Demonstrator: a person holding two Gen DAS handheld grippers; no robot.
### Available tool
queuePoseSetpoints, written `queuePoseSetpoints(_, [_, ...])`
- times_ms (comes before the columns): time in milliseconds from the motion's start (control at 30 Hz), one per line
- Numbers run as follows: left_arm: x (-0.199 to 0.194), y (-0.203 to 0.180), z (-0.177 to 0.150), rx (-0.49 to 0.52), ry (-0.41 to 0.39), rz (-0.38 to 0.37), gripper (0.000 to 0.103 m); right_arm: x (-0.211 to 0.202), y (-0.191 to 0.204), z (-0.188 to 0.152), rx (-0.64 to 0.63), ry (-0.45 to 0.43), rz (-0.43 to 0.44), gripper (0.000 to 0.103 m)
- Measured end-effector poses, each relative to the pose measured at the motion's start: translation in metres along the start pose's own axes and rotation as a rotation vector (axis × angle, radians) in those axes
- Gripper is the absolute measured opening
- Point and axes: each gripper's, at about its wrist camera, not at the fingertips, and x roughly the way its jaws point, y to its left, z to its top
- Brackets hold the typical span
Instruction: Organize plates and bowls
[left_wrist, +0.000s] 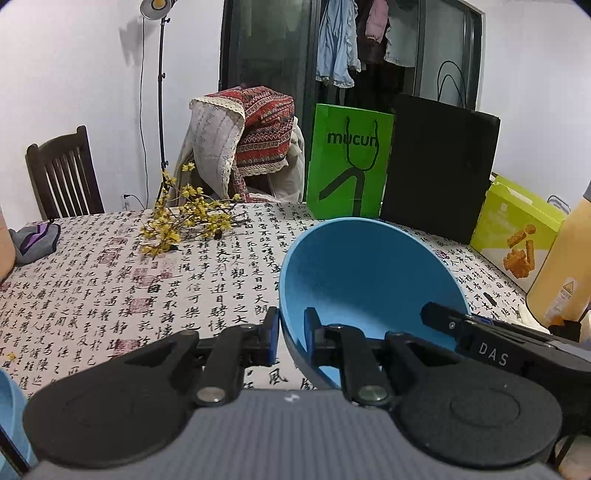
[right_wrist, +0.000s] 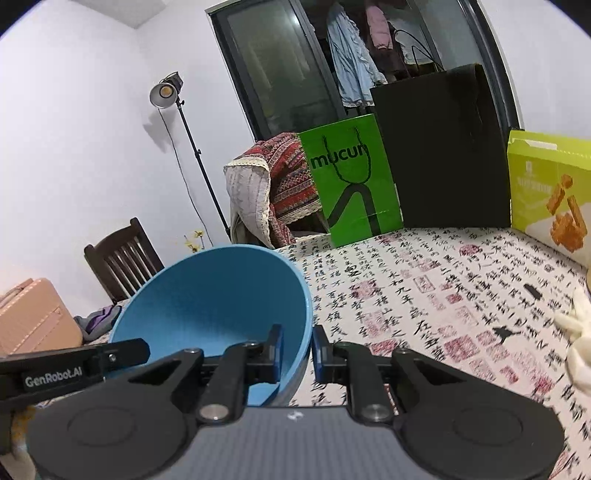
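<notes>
Left wrist view: a round blue plastic bowl (left_wrist: 369, 280) is clamped at opposite rims by the left gripper (left_wrist: 291, 338) and right gripper (right_wrist: 297, 354), carried above the table; a level set-down is probably called for next.

Even indoor light; lamp (left_wrist: 158, 7) glaring; fisheye-bent edges.

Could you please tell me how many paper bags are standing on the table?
2: a green bag at the far edge, and a black bag touching its right side. Others may be out of view.

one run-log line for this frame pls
left gripper: shut on blue bowl rim | right gripper: shut on opposite rim | bowl: lifted, tilted over table
</notes>
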Motion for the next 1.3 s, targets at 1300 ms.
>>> queuePoseSetpoints(1300, [-0.088, 0.112, -0.056, -0.128, -0.102, 0.059, 0.014, -0.025, 0.114, -0.054, -0.016, -0.011, 0.091, 0.009])
